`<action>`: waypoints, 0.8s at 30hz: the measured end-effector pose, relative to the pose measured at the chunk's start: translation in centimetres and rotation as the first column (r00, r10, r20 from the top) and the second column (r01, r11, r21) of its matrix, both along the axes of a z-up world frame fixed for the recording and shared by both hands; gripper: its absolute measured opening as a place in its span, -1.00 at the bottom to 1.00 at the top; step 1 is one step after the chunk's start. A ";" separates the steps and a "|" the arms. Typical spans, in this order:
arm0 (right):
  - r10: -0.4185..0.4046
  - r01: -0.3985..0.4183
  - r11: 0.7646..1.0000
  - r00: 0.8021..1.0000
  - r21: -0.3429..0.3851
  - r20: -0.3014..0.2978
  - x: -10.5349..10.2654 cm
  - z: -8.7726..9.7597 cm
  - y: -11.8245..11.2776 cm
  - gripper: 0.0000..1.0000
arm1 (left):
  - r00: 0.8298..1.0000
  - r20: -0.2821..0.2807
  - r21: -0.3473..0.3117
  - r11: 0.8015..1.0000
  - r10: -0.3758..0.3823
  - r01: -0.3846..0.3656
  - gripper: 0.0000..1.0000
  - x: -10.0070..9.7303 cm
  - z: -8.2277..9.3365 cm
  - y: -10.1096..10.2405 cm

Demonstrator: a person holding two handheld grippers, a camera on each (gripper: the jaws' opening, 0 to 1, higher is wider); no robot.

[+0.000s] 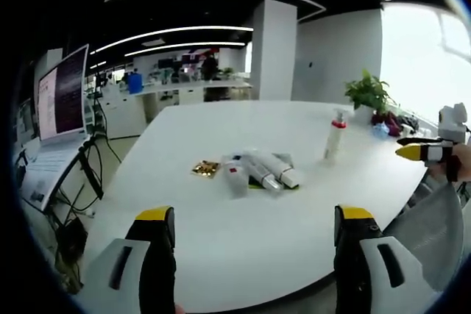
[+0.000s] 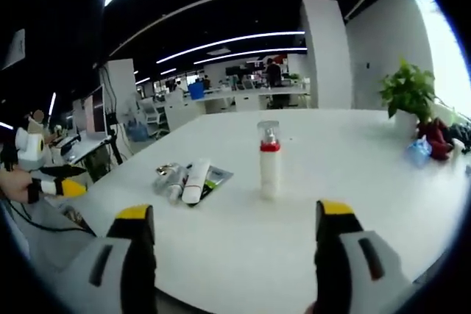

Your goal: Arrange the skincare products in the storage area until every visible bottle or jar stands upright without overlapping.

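A pump bottle (image 2: pixel 269 159) with a red collar stands upright on the white table (image 2: pixel 353 182). Left of the bottle, as the right gripper view has it, several tubes (image 2: pixel 196 180) lie flat in a heap, overlapping, with a small gold packet (image 1: pixel 206 169) just beyond them. The left gripper (image 1: pixel 256 237) and right gripper (image 2: pixel 234 237) both hover with jaws apart, holding nothing, well short of the heap. The tubes look light, soft-walled and slick, likely to roll; I would pinch each near its stiff cap end, then stand it on the cap
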State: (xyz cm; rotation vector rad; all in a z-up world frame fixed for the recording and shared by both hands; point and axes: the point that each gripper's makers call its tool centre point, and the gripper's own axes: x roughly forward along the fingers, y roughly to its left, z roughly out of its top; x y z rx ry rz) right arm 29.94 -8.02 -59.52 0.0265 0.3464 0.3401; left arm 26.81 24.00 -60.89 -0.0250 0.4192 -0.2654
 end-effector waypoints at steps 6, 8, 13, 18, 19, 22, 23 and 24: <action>-0.023 0.023 1.000 1.000 0.015 -0.007 0.0 -0.3 -0.5 0.82 | 1.000 0.000 0.003 1.000 -0.003 0.003 0.75 0.0 0.0 -0.1; -0.032 0.032 0.999 0.999 0.025 -0.004 0.0 -0.3 -0.7 0.82 | 1.000 0.000 0.005 1.000 -0.004 0.004 0.75 0.0 0.0 -0.2; -0.052 0.053 0.998 0.999 0.027 -0.002 0.0 -0.6 -1.2 0.80 | 1.000 0.006 0.031 1.000 -0.002 0.002 0.71 -0.1 -0.1 -0.1; -0.062 0.061 0.998 0.998 0.030 0.008 0.1 -0.5 -1.3 0.79 | 1.000 0.008 0.035 0.999 -0.009 0.009 0.71 0.0 -0.1 0.0; -0.062 0.062 0.998 0.998 0.030 0.008 0.1 -0.5 -1.3 0.79 | 1.000 0.007 0.032 0.999 -0.009 0.008 0.71 0.0 -0.1 0.0; -0.068 0.067 0.997 0.998 0.028 0.007 0.1 -0.5 -1.5 0.79 | 1.000 0.005 0.026 1.000 -0.007 0.007 0.71 0.0 -0.1 0.0; -0.068 0.068 0.997 0.998 0.027 0.007 0.1 -0.5 -1.5 0.79 | 1.000 0.005 0.026 1.000 -0.008 0.008 0.71 0.0 -0.1 -0.1; -0.065 0.065 0.998 0.998 0.026 0.007 0.1 -0.5 -1.4 0.79 | 1.000 0.004 0.026 1.000 -0.009 0.008 0.71 0.0 -0.1 -0.1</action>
